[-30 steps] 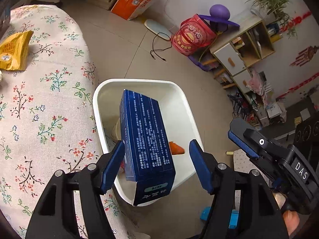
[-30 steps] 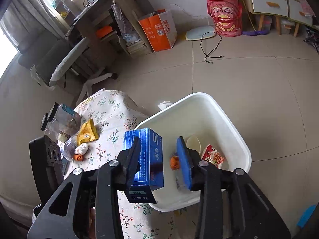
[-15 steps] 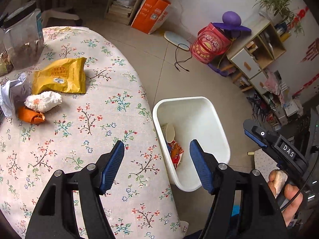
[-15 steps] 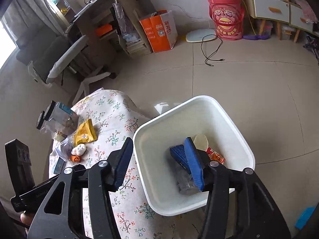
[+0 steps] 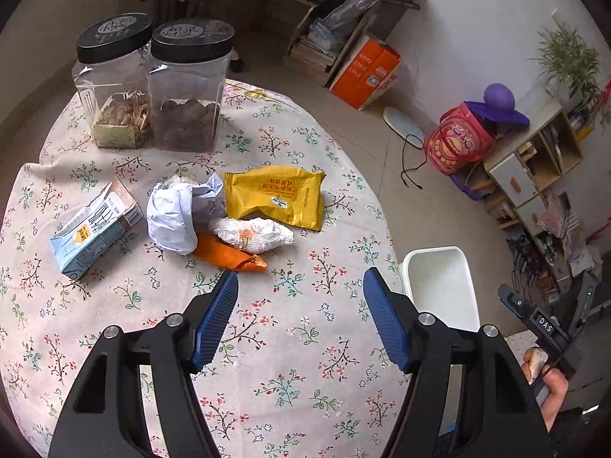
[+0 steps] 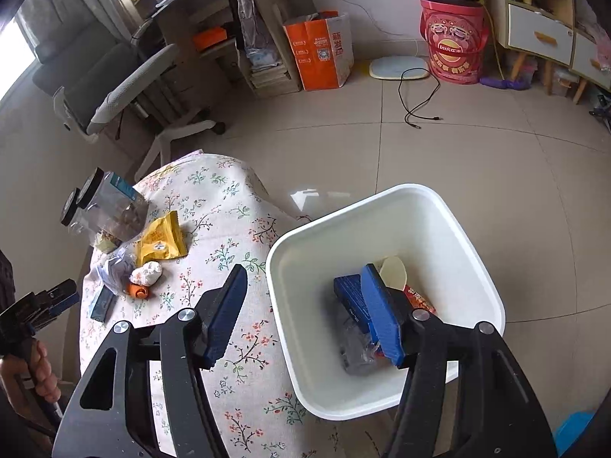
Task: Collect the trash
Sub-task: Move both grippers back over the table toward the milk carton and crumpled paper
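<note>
My left gripper (image 5: 299, 297) is open and empty above the floral table (image 5: 290, 374). Ahead of it lie an orange peel (image 5: 225, 253), a crumpled white wrapper (image 5: 252, 233), a yellow snack packet (image 5: 277, 194), a crumpled paper wad (image 5: 177, 210) and a light blue carton (image 5: 91, 229). My right gripper (image 6: 305, 297) is open and empty over the table edge and the white bin (image 6: 469, 236). The bin holds a blue box (image 6: 349, 297), a red wrapper (image 6: 420, 299), a pale cup (image 6: 393, 273) and clear plastic (image 6: 357, 351). The bin also shows in the left wrist view (image 5: 439, 286).
Two clear jars with black lids (image 5: 152, 84) stand at the table's far side. On the floor are an orange bag (image 6: 320, 51), a red bucket (image 6: 454, 44), a black cable (image 6: 418, 95) and an office chair (image 6: 126, 91).
The blue box left my left gripper and now lies in the bin. The left gripper swung from above the bin back over the table toward the remaining trash. The right gripper barely moved.
</note>
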